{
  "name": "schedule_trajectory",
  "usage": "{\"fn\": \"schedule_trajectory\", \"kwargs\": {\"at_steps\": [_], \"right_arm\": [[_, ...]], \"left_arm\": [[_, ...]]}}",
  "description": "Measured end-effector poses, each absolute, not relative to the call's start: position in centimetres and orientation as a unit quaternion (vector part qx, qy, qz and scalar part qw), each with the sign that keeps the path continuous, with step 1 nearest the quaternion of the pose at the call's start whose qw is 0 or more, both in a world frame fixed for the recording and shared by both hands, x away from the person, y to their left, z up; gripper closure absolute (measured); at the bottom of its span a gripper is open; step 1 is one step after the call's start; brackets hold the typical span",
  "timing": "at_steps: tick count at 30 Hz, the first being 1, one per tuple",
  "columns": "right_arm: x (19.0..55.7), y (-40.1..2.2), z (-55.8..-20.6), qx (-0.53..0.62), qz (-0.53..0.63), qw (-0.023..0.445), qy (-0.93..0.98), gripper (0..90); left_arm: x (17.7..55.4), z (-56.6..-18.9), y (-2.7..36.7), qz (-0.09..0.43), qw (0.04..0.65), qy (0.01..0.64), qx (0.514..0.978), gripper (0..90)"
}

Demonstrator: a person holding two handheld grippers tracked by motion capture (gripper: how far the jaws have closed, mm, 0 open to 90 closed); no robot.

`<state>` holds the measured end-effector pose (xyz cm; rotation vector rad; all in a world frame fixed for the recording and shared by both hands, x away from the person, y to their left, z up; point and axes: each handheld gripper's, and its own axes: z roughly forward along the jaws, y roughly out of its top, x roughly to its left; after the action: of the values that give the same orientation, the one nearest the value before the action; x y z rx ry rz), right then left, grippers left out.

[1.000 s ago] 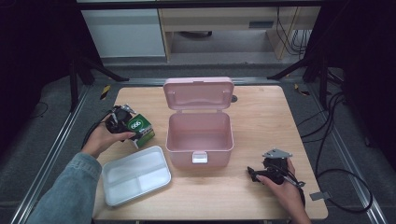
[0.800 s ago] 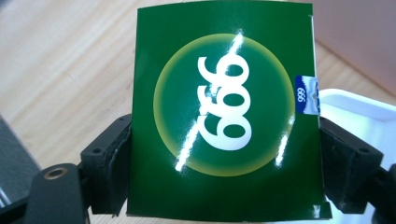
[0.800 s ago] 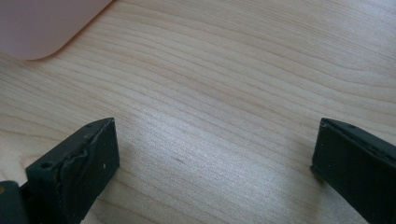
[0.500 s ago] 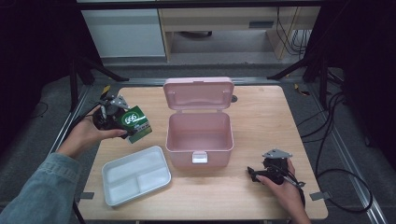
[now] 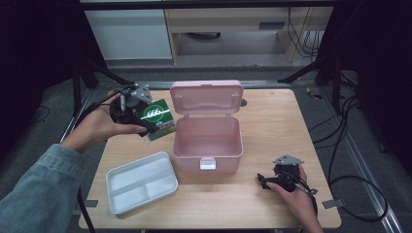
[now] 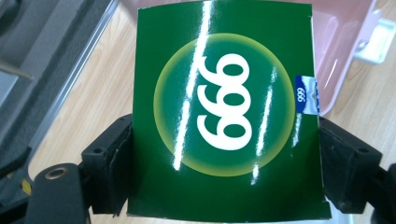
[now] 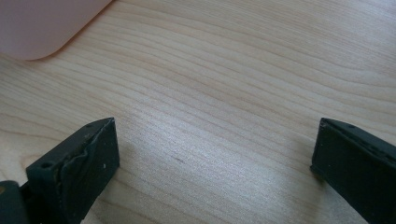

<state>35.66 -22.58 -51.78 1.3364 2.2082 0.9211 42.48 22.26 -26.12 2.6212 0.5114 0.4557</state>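
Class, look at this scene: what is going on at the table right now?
A person works at a wooden table with a gripper in each hand. The left gripper is clamped on a green box marked 999 and holds it in the air, just left of an open pink lidded case. The right gripper rests open on the table near the front right, holding nothing. A white divided tray lies at the front left, apart from the case.
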Motion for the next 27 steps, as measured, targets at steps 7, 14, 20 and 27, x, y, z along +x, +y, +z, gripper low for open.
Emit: {"fn": "schedule_trajectory", "kwargs": {"at_steps": [7,14,20,27], "right_arm": [[35.7,-22.6,-51.8,0.478,0.329,0.199,0.790,1.0],[35.7,-22.6,-51.8,0.478,0.329,0.199,0.790,1.0],[35.7,-22.6,-51.8,0.478,0.329,0.199,0.790,1.0],[35.7,-22.6,-51.8,0.478,0.329,0.199,0.790,1.0]], "left_arm": [[42.6,-24.8,19.2,0.163,0.217,0.154,0.950,17.5],[43.2,-25.0,16.7,0.157,0.212,0.130,0.956,17.6],[43.7,-25.1,15.1,0.151,0.216,0.119,0.957,17.6],[44.4,-25.8,13.7,0.144,0.218,0.108,0.959,17.6]]}}
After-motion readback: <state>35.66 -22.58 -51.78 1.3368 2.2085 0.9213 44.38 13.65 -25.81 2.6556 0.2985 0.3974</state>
